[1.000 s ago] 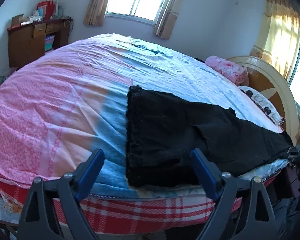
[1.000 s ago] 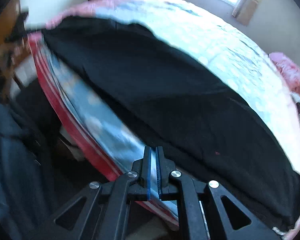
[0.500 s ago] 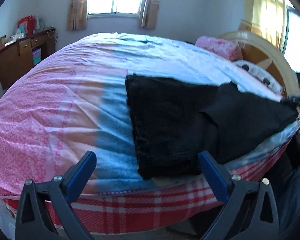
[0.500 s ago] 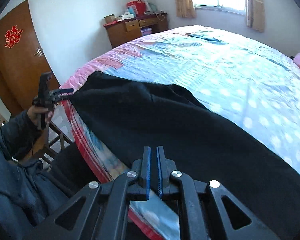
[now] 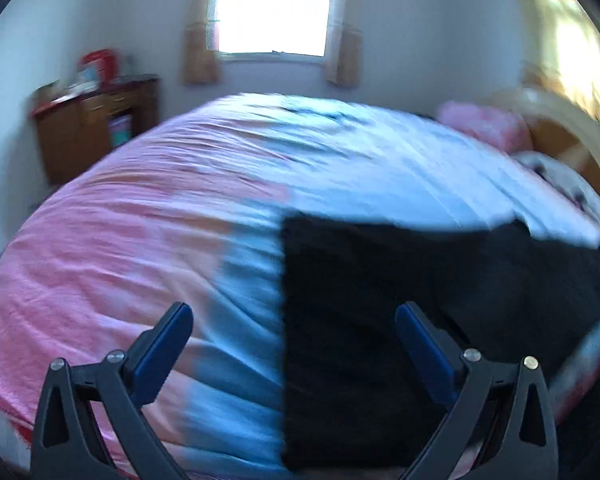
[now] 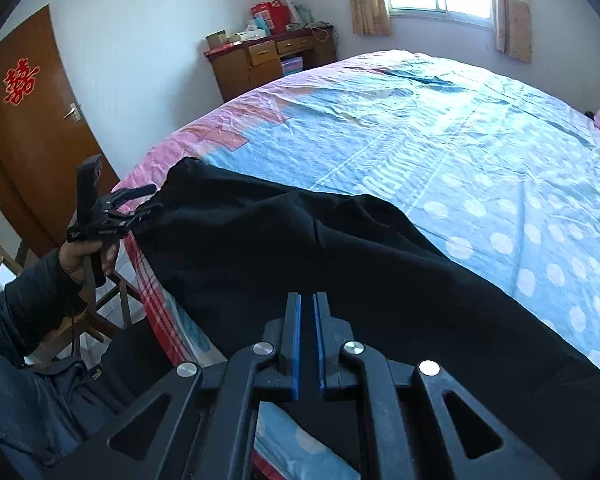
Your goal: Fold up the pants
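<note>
Black pants lie flat along the near edge of the bed; the left wrist view is blurred. My left gripper hangs open and wide over their straight left end, one finger above the bedspread, the other above the cloth. In the right wrist view the pants stretch from lower right to upper left. There the left gripper, held by a hand, sits at the far end of the pants, its pads not pressing them. My right gripper is shut over the pants, and I see nothing between its pads.
The bedspread is pink on one side and blue with white dots on the other. A wooden cabinet stands by the far wall, a door at left, a wooden chair beside the bed, a headboard and a pink pillow at right.
The left gripper has opened wider and come closer to the end of the pants. The right gripper, still shut, has swung up from close over the cloth and now looks along the pants.
</note>
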The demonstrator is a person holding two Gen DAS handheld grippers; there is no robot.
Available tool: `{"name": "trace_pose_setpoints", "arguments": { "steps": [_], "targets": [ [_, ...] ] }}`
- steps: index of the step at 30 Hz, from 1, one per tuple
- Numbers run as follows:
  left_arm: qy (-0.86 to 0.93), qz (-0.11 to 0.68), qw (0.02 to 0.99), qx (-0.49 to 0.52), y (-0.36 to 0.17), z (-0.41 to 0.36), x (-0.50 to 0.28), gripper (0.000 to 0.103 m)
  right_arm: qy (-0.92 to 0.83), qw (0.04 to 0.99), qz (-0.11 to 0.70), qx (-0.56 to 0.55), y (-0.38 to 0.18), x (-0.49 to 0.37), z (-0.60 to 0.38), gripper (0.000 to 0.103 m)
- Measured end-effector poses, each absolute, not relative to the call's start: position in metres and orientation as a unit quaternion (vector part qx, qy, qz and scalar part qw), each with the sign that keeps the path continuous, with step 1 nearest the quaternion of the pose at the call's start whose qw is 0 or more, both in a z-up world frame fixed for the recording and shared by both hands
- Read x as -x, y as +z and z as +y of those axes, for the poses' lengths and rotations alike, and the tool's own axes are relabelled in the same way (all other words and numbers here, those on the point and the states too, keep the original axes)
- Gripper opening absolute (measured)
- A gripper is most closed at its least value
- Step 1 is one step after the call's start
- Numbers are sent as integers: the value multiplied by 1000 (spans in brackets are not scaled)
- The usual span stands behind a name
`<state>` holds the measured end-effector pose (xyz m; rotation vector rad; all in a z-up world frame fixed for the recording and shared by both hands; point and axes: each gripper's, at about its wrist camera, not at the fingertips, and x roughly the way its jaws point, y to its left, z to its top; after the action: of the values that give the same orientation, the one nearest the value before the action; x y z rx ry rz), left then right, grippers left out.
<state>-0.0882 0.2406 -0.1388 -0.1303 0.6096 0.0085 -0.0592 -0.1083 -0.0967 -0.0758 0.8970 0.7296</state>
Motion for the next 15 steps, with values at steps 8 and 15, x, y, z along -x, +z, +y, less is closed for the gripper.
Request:
{"name": "trace_pose_setpoints", "arguments": {
  "steps": [8,15],
  "targets": [
    [-22,245,966,78,-86,219,100,103,361,818,444,-54,-90,-2,-108,7],
    [-69,279,958,8,-100,146,89,103,360,790,490,-80,-123,-67,-77,7]
  ]
}}
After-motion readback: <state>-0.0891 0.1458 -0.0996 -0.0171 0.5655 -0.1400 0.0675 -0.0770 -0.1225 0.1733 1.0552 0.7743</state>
